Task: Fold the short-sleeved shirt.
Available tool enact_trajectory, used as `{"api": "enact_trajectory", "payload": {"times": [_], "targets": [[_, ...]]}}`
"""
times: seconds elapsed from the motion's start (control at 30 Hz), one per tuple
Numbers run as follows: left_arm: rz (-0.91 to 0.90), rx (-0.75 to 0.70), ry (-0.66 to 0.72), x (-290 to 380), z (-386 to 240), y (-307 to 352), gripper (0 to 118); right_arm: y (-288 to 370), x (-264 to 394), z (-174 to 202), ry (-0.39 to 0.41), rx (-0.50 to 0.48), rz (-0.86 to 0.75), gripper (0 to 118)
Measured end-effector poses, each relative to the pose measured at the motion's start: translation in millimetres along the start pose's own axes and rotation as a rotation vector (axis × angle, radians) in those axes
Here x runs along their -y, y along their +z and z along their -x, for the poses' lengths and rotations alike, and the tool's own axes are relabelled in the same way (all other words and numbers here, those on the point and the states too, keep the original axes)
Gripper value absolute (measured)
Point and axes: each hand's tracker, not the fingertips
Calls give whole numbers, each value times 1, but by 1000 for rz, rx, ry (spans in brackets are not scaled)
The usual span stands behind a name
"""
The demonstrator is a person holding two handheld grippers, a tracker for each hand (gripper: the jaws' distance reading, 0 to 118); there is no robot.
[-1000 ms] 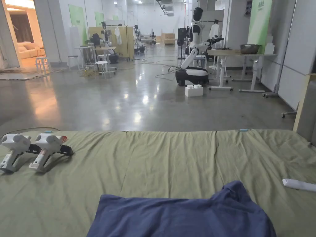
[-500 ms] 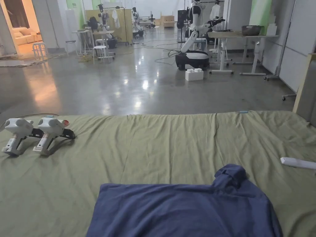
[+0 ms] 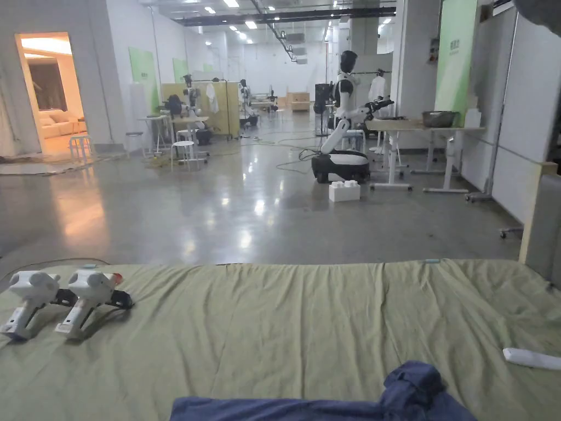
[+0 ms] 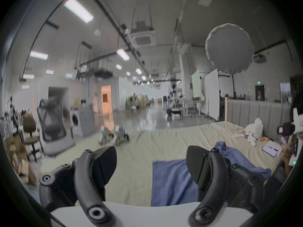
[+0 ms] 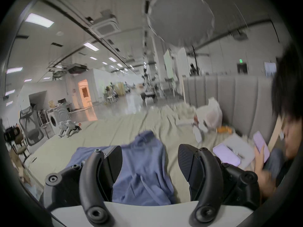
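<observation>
A blue short-sleeved shirt (image 3: 411, 394) lies flat on the green bed sheet (image 3: 285, 329) at the near edge, with a bunched lump of cloth at its far right corner. In the left gripper view my left gripper (image 4: 151, 150) is open, held above the shirt's (image 4: 172, 181) left edge, with nothing between its jaws. In the right gripper view my right gripper (image 5: 150, 148) is open too, hovering over the shirt's (image 5: 144, 165) right half without touching it.
Two spare white grippers (image 3: 60, 299) lie on the sheet at the far left. A white remote (image 3: 531, 359) rests at the right. Beside the grey headboard (image 4: 254, 111) sit a white bag (image 4: 254, 129) and small items. A person's hand (image 5: 260, 155) holds a phone there.
The head camera dipped and then tilted up, so the shirt now sits lower in the picture. Nothing on the bed has visibly moved.
</observation>
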Motion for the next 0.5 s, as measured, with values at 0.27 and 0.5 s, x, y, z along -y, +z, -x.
{"api": "enact_trajectory", "payload": {"times": [0.27,0.5], "targets": [[-150,5,-77,-37,-38,21,53,15,-32,44,75,-62,-141,52],[-106,80,-22,-32,-35,21,1,12,-28,51,108,-114,-98,1]]}}
